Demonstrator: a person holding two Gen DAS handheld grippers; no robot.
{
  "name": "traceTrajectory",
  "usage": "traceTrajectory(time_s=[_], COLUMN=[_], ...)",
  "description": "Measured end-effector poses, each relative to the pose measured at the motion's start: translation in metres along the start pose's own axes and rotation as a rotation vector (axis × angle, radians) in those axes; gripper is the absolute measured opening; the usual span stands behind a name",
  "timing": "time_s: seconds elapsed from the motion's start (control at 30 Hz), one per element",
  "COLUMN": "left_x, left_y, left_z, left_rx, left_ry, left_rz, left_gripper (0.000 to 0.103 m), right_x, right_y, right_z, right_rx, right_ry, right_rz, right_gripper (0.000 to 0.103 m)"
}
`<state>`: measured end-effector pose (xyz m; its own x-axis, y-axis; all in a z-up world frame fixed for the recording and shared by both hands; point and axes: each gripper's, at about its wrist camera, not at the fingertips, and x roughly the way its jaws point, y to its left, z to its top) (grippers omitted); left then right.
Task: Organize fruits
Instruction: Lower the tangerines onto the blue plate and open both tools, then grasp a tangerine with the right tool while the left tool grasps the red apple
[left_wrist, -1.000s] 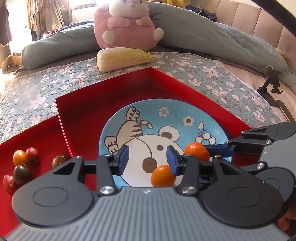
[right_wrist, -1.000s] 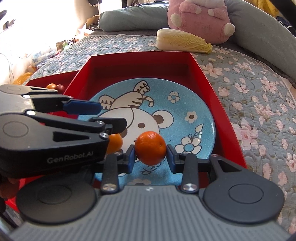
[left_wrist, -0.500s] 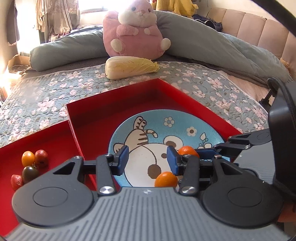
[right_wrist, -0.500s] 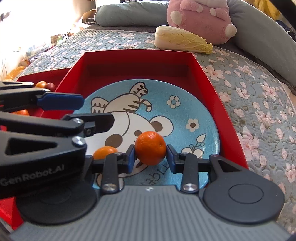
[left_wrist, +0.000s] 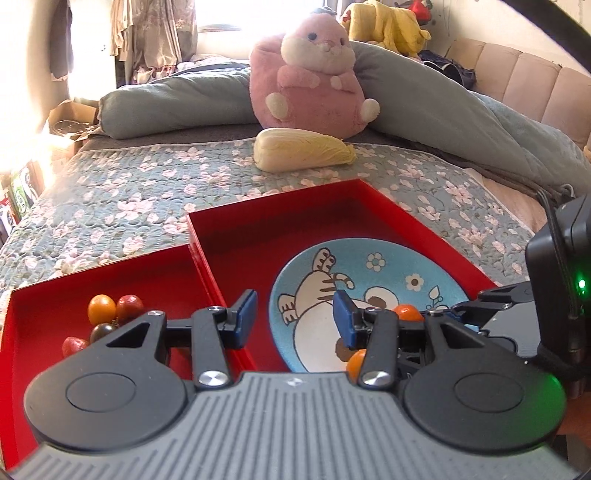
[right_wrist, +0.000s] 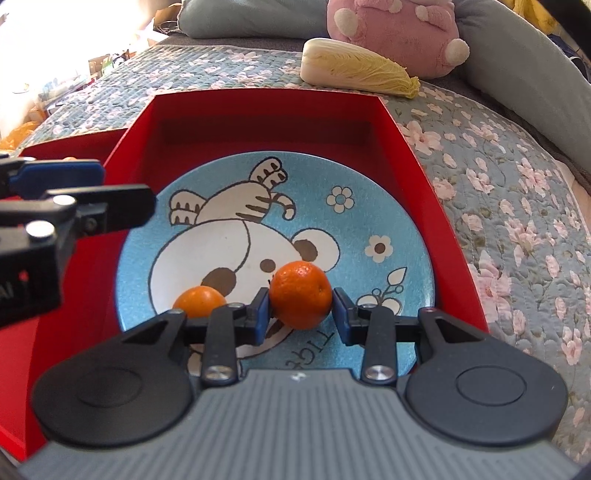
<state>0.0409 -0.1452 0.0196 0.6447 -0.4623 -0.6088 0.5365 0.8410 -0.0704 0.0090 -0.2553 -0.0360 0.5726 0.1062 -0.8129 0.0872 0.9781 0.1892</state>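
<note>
A blue cartoon plate (right_wrist: 369, 192) lies in a red tray (right_wrist: 266, 110). My right gripper (right_wrist: 300, 312) has an orange tangerine (right_wrist: 300, 299) between its pads, low over the plate; a slight gap shows on the right pad. A second tangerine (right_wrist: 199, 301) rests on the plate to its left. My left gripper (left_wrist: 293, 317) is open and empty, raised above the wall between the two trays. The held tangerine (left_wrist: 408, 312) and the other one (left_wrist: 356, 363) show partly behind its right finger. Several cherry tomatoes (left_wrist: 101, 308) lie in the left red tray (left_wrist: 55, 295).
The trays sit on a floral quilt (left_wrist: 147, 192) on a bed. A napa cabbage (left_wrist: 303, 155) and a pink plush toy (left_wrist: 310, 81) lie beyond the trays. Grey pillows (left_wrist: 177, 107) and a padded headboard are at the back.
My left gripper has lifted and drawn back to the left, off the plate. My right gripper stays over the plate with the tangerine, its jaws slightly wider.
</note>
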Motion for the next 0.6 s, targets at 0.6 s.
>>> traceTrajectory(time_s=[0.6], left_x=[-0.058], left_y=[0.097], left_z=[-0.007], left_rx=[-0.18], left_ry=[0.013], left_rz=[0.208], left_gripper=[0.051], right_x=[-0.012], right_y=[-0.002], right_z=[0.004], right_rx=[0.062], right_ry=[-0.036], right_rz=[0.022], right_gripper=[0.052])
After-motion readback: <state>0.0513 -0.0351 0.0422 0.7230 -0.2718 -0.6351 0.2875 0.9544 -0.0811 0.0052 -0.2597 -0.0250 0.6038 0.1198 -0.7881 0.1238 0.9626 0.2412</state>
